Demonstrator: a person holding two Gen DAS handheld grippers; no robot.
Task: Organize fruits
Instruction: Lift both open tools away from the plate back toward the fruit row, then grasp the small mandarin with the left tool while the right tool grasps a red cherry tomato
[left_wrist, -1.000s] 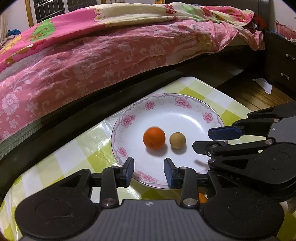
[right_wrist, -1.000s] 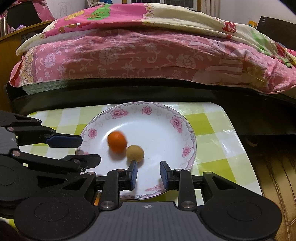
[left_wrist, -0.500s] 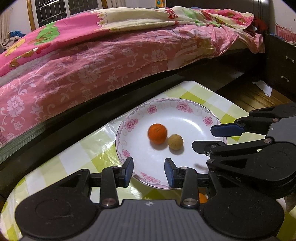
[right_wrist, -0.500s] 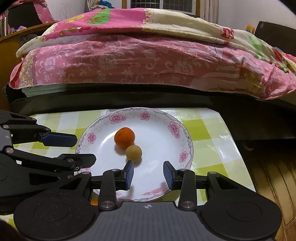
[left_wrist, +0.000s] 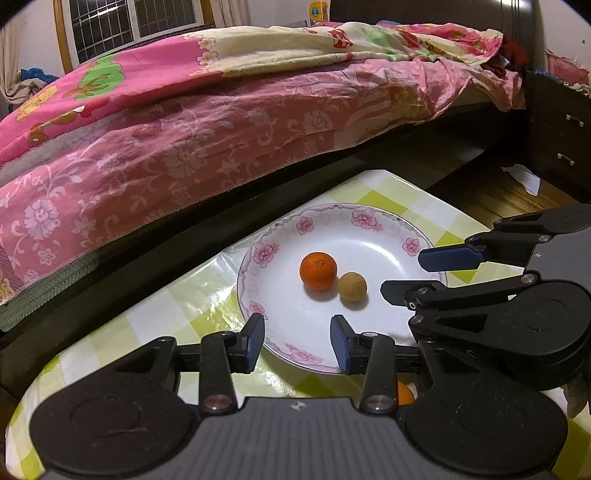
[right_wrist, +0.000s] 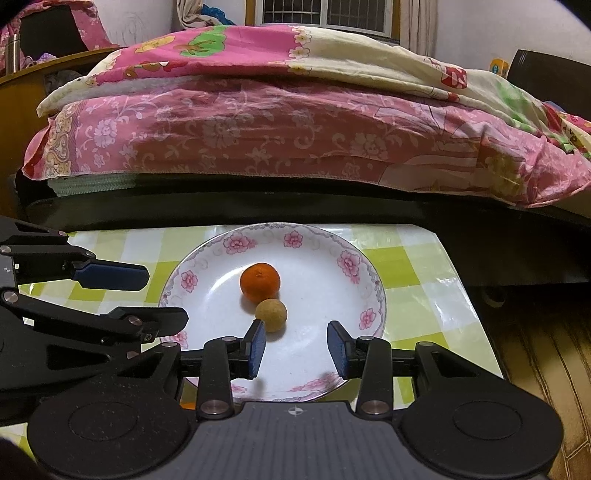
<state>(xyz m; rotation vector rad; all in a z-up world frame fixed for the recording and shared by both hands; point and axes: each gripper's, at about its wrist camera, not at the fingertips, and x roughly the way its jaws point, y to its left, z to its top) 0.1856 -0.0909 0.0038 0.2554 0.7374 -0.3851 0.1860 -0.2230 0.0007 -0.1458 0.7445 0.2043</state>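
The left gripper (left_wrist: 297, 341) hovers spread and empty over the floral plate's (left_wrist: 369, 217) near rim. At the plate's centre a mandarin (left_wrist: 318, 270) touches a small tan longan-like fruit (left_wrist: 352, 287) — likely gathered there. The right gripper (right_wrist: 296, 344) is likewise parted, holding nothing — apparently just released.

orange (right_wrist: 260, 281) and longan (right_wrist: 271, 315) touching, in plate (right_wrist: 354, 295) | plate on table (right_wrist: 417, 273) | bed (right_wrist: 258, 140) behind table
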